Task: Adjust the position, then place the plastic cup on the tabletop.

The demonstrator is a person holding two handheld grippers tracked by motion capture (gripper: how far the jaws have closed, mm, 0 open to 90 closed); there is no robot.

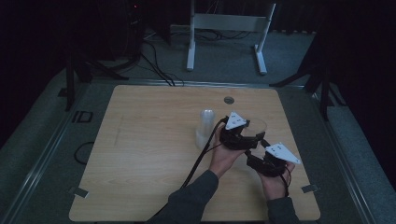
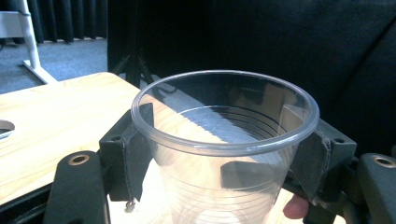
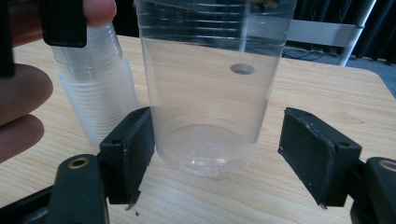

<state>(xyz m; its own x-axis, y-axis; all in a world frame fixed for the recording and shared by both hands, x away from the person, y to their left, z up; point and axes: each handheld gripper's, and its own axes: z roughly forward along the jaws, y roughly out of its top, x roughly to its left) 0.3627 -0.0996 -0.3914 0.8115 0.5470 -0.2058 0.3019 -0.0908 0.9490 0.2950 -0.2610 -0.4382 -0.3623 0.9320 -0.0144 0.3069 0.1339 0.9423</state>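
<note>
the clear cup (image 2: 224, 149) was held upright above the table (image 1: 140, 154), clasped just below its rim between the pads of the left gripper (image 1: 239, 134). its long axis stood vertical. the right gripper (image 3: 217, 154) was placed lower, at the base of the same cup, with its jaws spread wide; the left pad was close to the wall and the right pad (image 3: 317, 156) well apart, so nothing was grasped by it. the stack of cups (image 3: 100, 105) stood just beside, on the table. the left hand was judged the nearer for carrying the cup.
</note>
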